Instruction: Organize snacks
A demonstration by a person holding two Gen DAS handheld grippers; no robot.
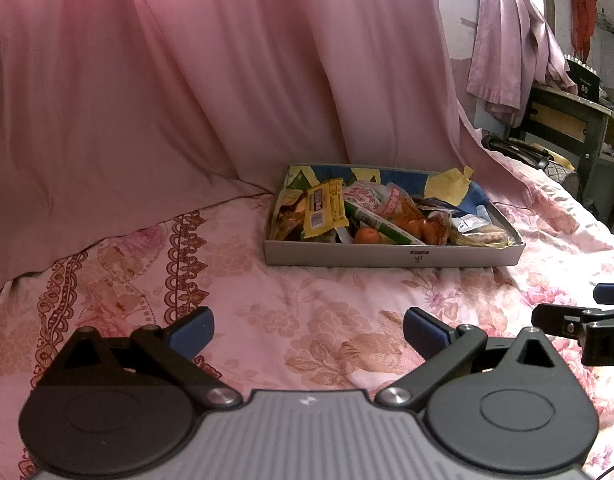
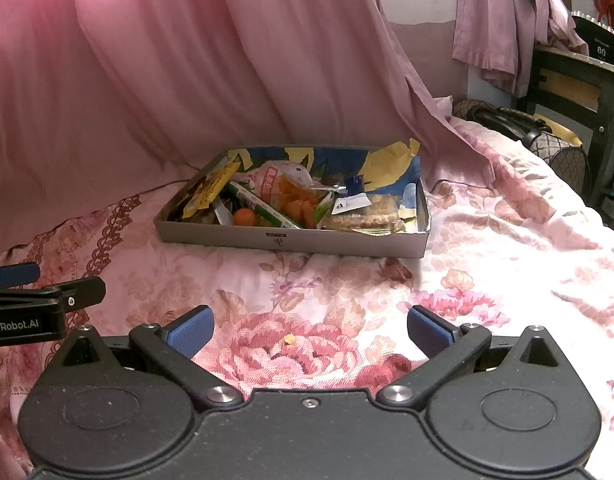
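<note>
A shallow grey cardboard box (image 1: 391, 255) (image 2: 291, 240) lies on the bed, full of snacks. In it are a yellow packet (image 1: 325, 208) (image 2: 213, 188), a green-and-white bar (image 1: 381, 226) (image 2: 263, 208), an orange sweets bag (image 1: 411, 216) (image 2: 295, 196), a small orange fruit (image 1: 367, 235) (image 2: 246, 216) and a cereal bar (image 1: 483, 236) (image 2: 371, 212). My left gripper (image 1: 309, 334) is open and empty, well short of the box. My right gripper (image 2: 310, 330) is open and empty too, over the bedspread. Each gripper shows at the edge of the other's view: the right gripper (image 1: 595, 304), the left gripper (image 2: 47, 284).
The floral bedspread (image 1: 327, 312) (image 2: 487, 264) lies between the grippers and the box. A pink drape (image 1: 187, 80) (image 2: 167, 60) rises behind the box. A handbag (image 2: 547, 140) and a dark cabinet (image 1: 567, 120) stand at the right. A small yellow crumb (image 2: 290, 339) lies on the bedspread.
</note>
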